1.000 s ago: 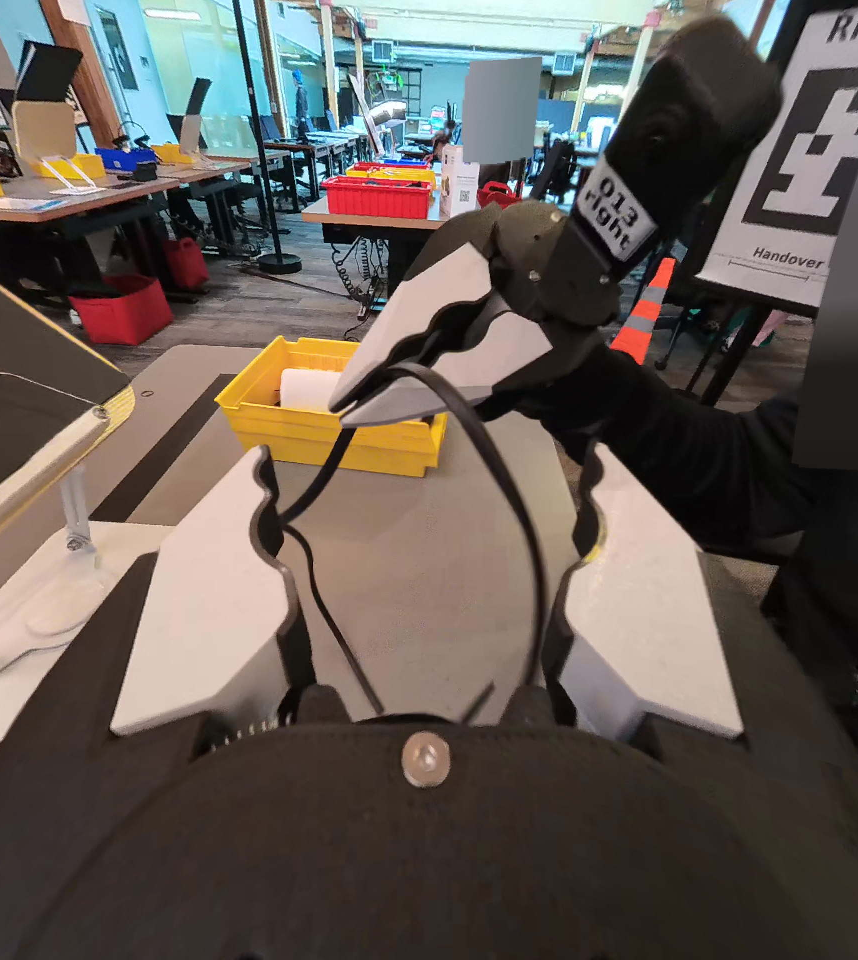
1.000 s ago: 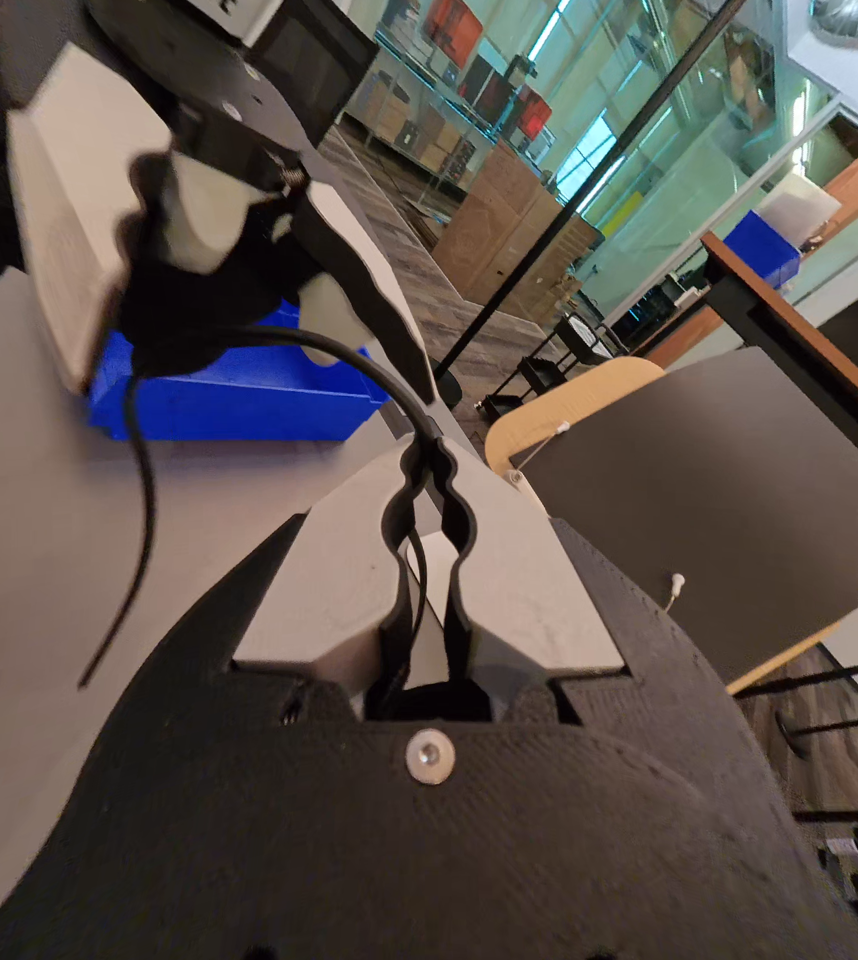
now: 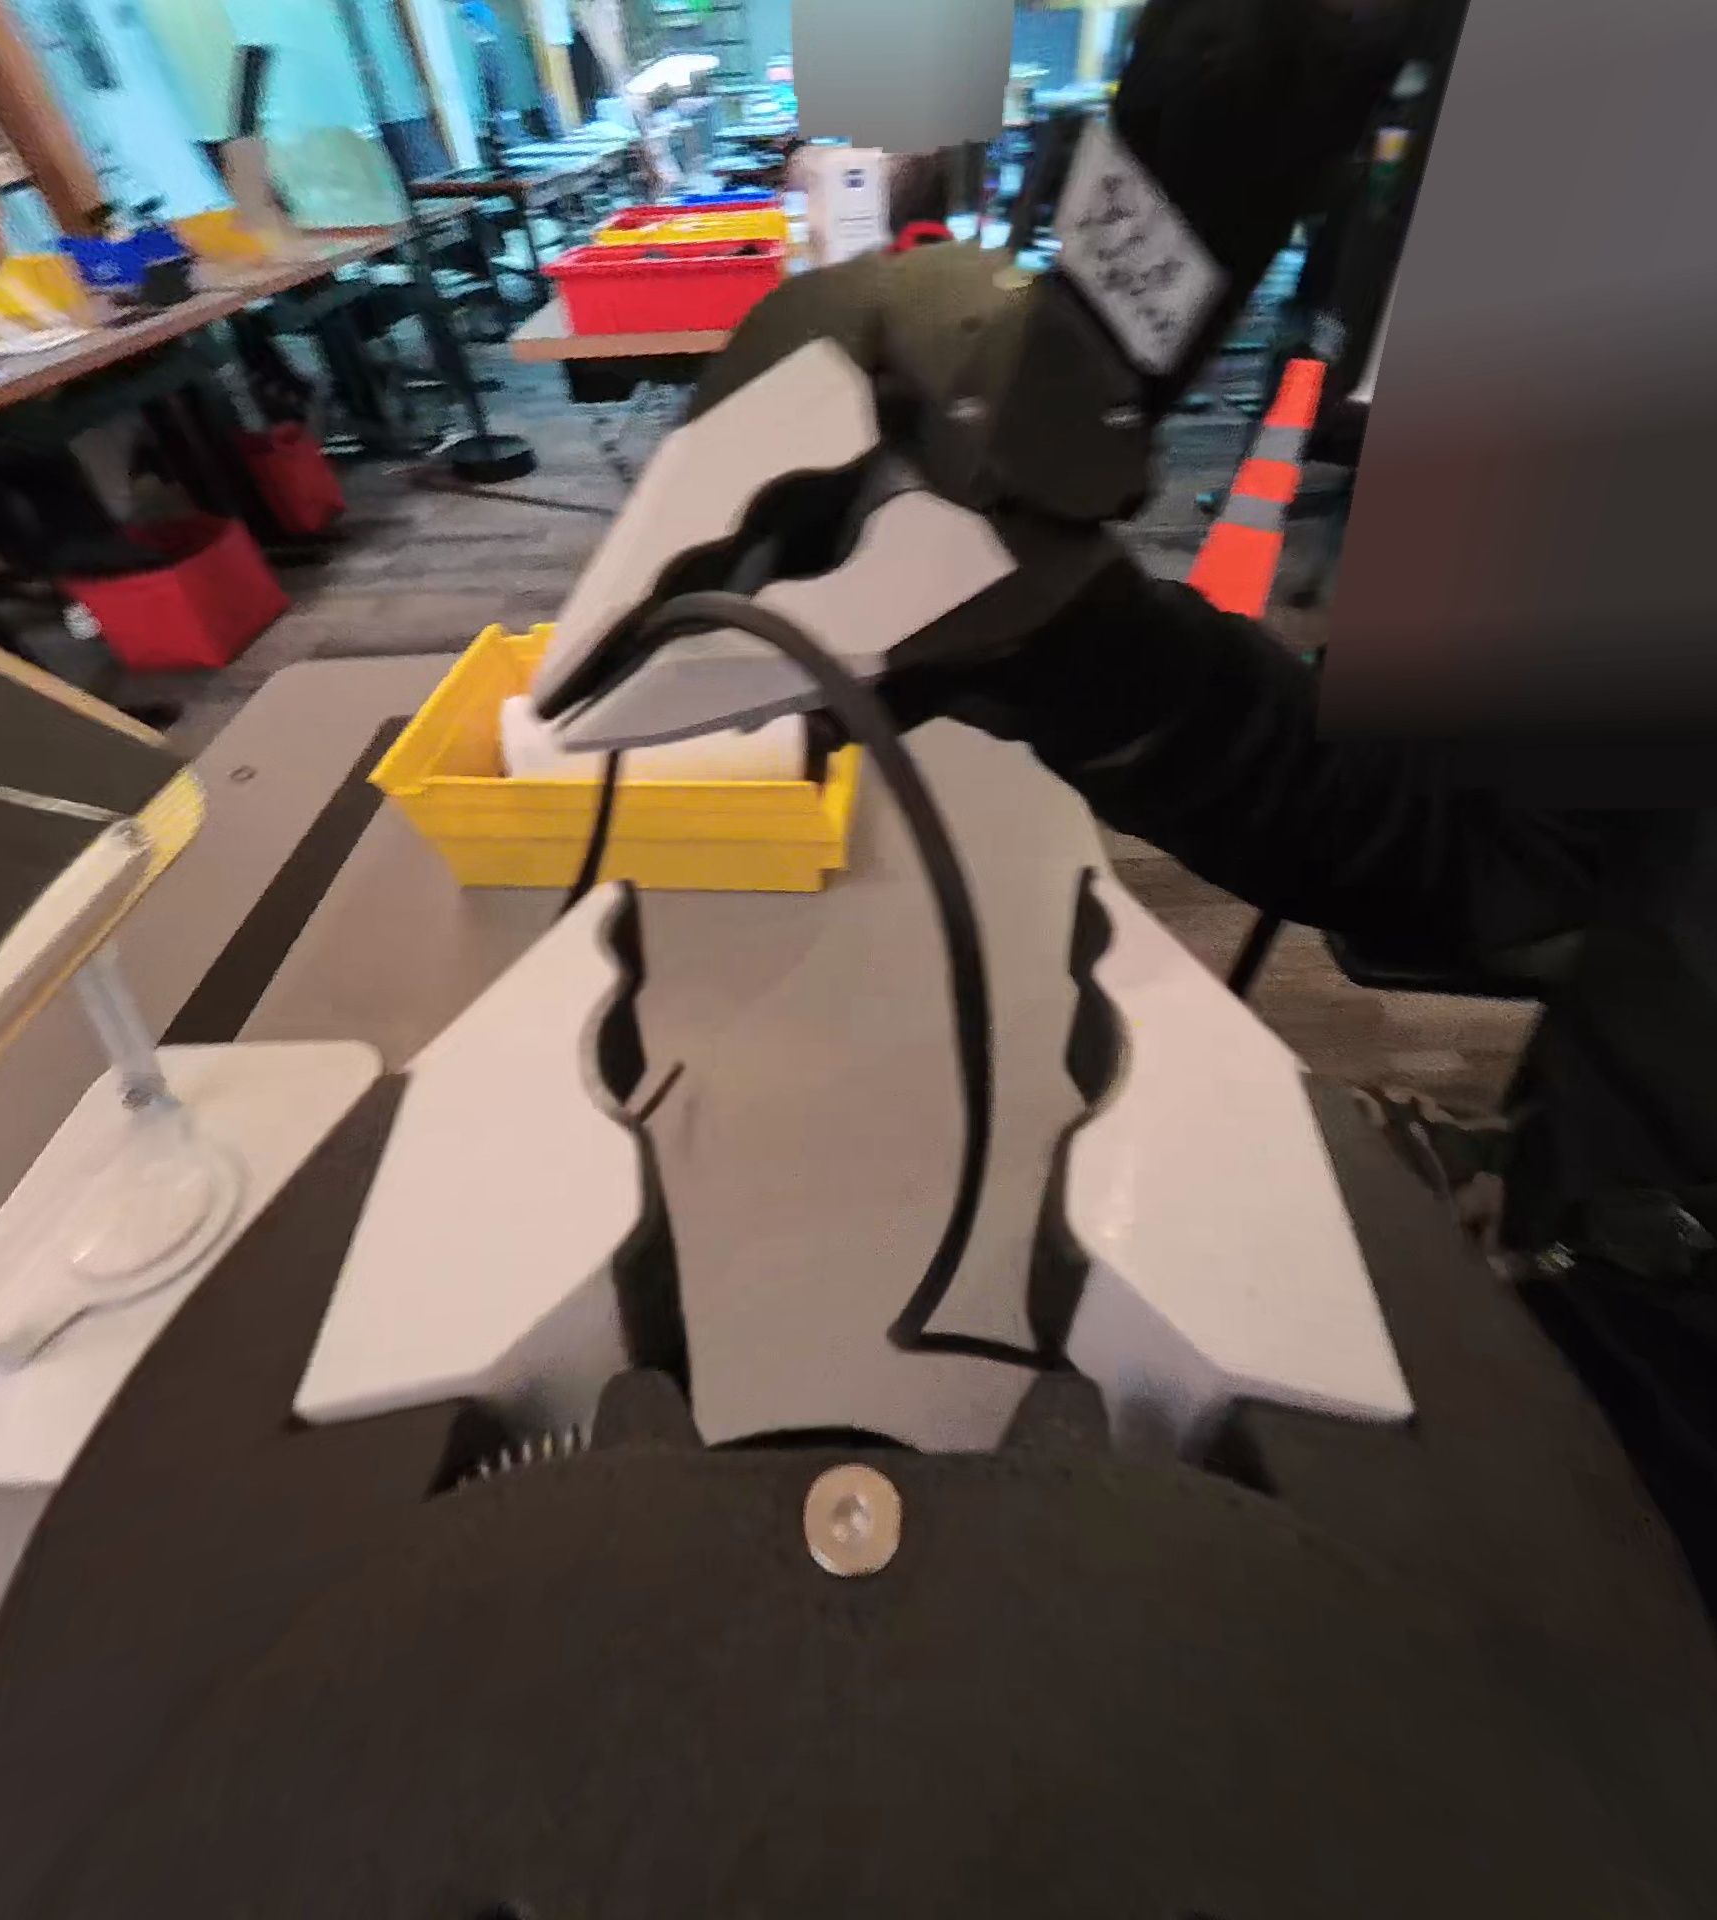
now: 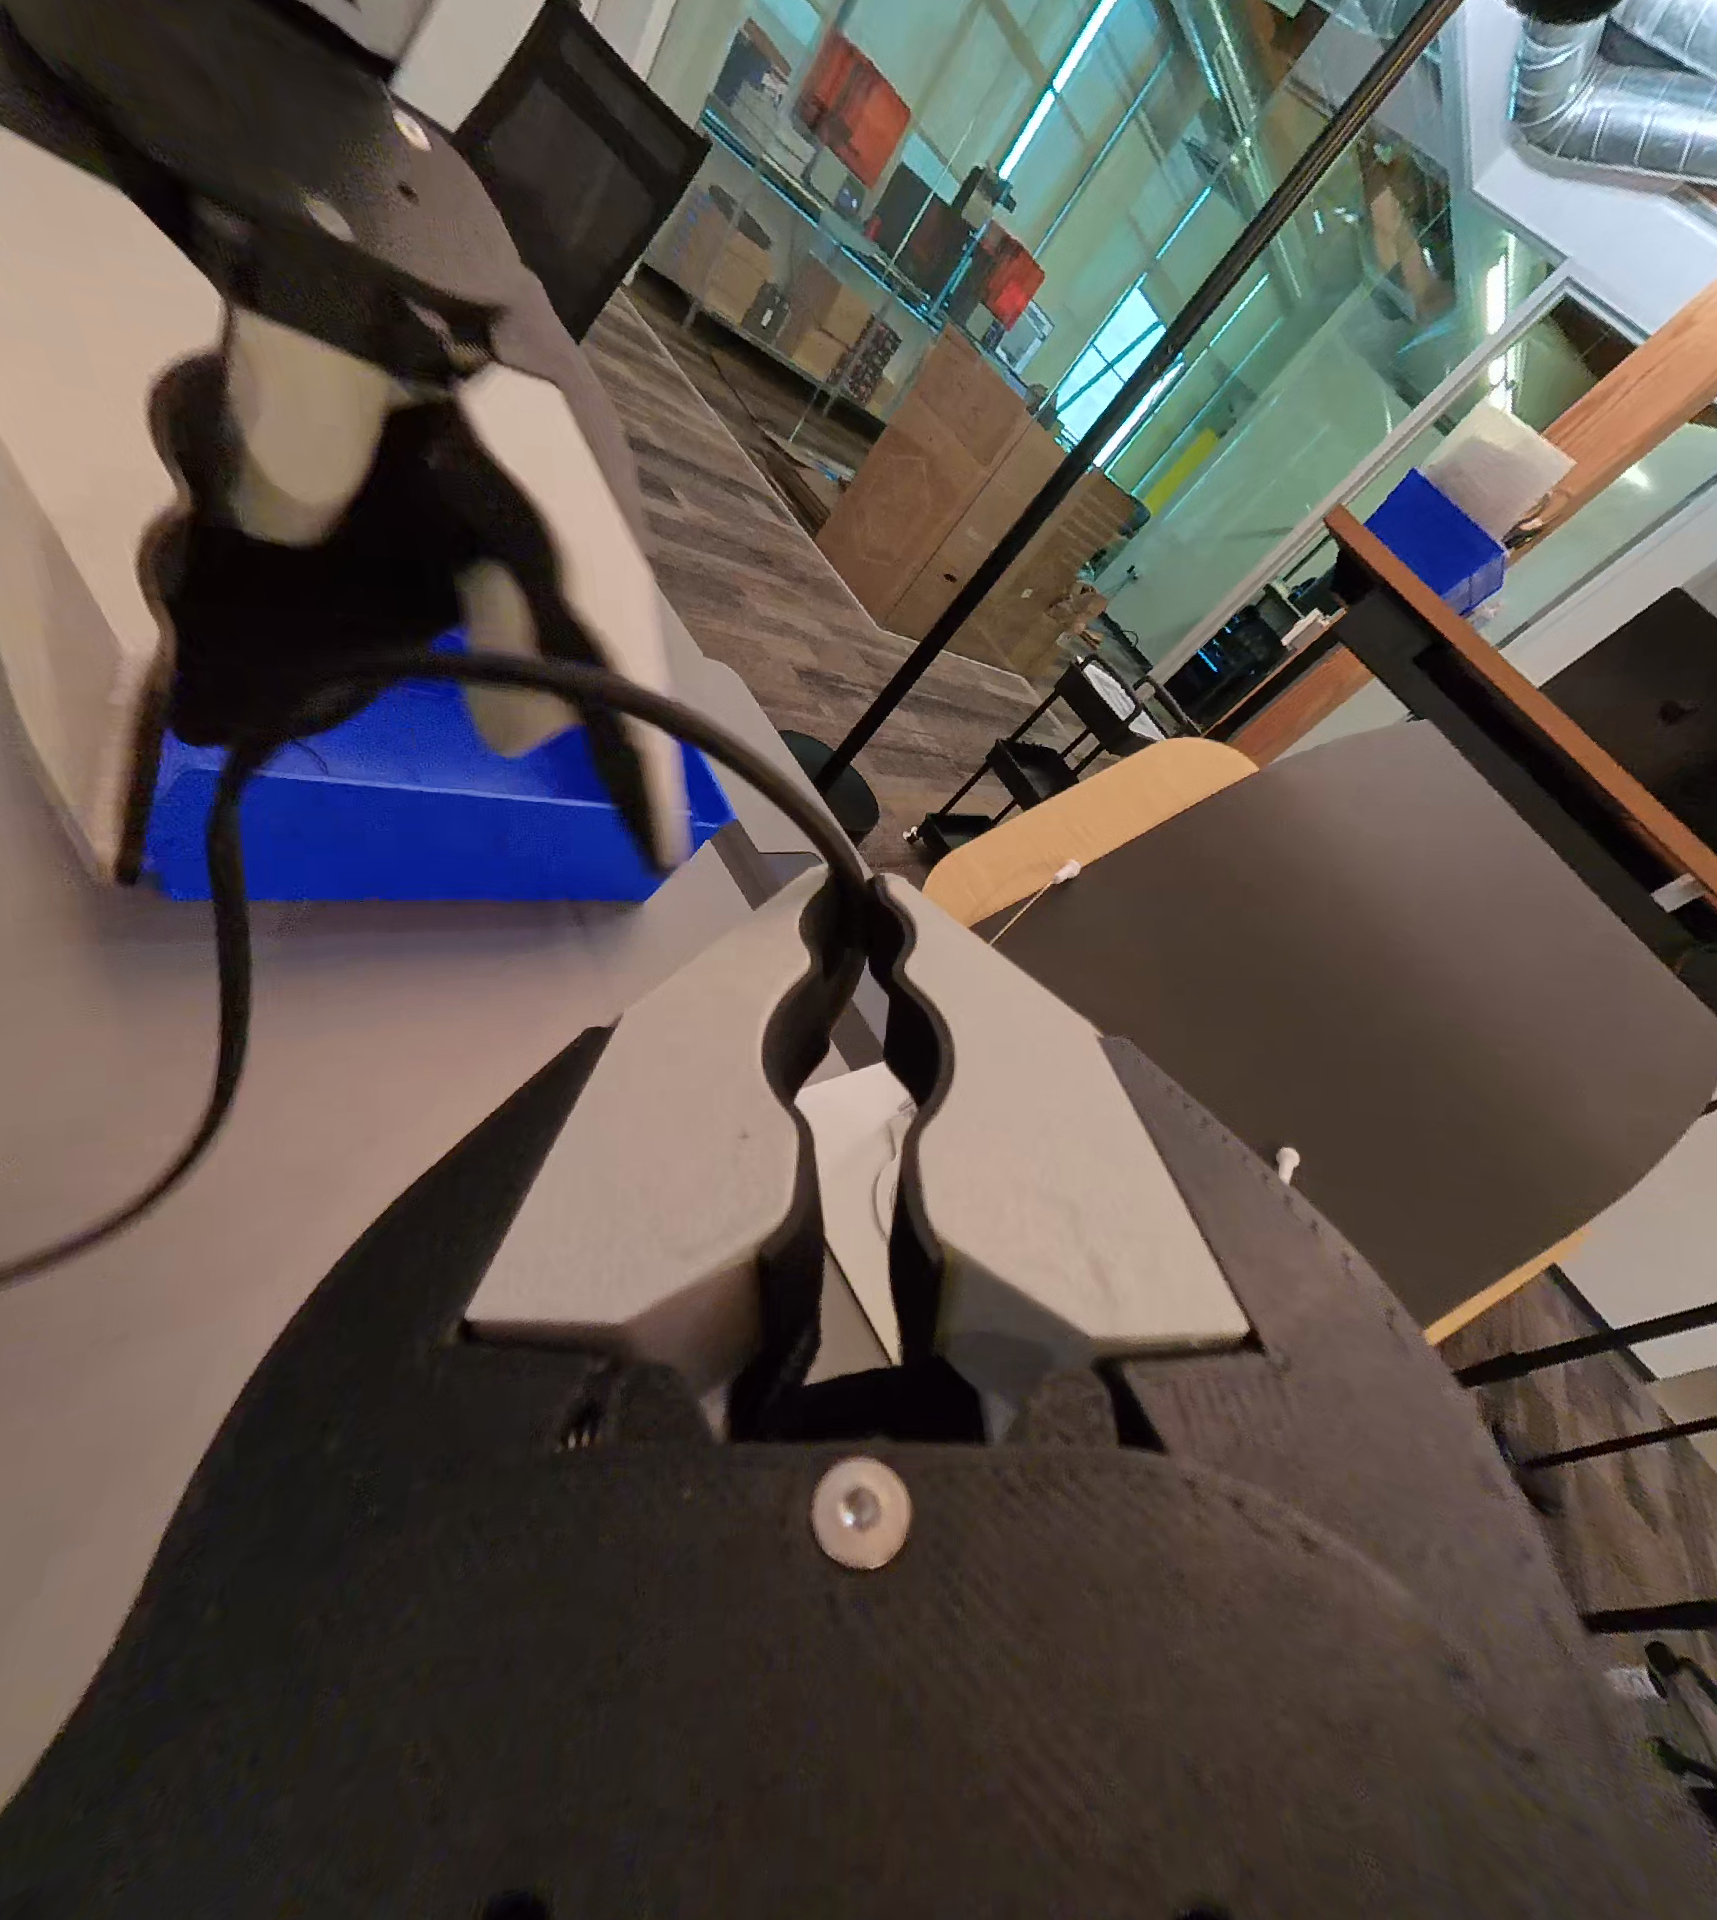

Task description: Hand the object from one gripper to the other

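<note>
The right gripper (image 4: 849, 914) pinches the black cable tie (image 4: 563, 691) at its tips. The left gripper (image 3: 854, 935) stands spread, and the tie seems to hang free between its fingers. Judging so, the handover is nearly complete, with the yellow bin (image 3: 615, 821) far behind.

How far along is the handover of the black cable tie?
Done: the right gripper is shut on the thin black plastic cable tie, pinching it at its fingertips. In hand: the left gripper is open, and the tie's loop hangs between its white fingers, with no sign of a grip. Left: pull the two grippers apart so the tie is carried by the right one alone, over the grey table.
</note>
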`<state>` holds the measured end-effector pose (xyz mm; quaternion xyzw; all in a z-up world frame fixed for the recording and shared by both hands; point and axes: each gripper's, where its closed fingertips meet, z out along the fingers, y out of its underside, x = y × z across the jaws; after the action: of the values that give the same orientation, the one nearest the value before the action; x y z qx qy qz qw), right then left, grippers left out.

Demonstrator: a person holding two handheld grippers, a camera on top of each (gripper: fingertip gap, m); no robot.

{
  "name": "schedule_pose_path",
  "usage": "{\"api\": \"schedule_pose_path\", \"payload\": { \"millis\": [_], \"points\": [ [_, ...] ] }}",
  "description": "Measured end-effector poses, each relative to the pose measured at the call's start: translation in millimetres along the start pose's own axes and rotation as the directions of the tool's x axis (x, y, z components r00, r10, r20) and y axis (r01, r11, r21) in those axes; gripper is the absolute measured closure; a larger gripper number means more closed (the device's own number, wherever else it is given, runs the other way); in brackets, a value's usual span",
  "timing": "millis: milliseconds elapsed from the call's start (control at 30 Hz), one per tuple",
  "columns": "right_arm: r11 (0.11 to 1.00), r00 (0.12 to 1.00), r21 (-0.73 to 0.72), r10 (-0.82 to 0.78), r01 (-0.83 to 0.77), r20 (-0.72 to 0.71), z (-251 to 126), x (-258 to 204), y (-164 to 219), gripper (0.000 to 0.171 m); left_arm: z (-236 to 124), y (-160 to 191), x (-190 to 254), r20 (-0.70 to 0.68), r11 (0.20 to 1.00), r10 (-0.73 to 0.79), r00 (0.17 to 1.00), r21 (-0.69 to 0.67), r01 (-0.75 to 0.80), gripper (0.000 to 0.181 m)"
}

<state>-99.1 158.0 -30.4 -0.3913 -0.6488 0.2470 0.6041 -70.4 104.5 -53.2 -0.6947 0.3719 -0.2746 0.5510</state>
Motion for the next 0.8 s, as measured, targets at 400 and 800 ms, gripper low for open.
{"api": "schedule_pose_path", "payload": {
  "millis": [400,800],
  "points": [
    [0.995,0.997,0.092,0.022,-0.029,0.074,-1,-22,-32,0.171,35,13,-16,0.151,0.999,0.009,0.988,-0.036,-0.003,0.059],
    [0.992,0.999,0.115,0.044,-0.047,0.03,-13,-7,-39,0.171,35,30,-17,0.135,0.995,0.044,0.99,-0.096,-0.032,0.142]
  ]
}}
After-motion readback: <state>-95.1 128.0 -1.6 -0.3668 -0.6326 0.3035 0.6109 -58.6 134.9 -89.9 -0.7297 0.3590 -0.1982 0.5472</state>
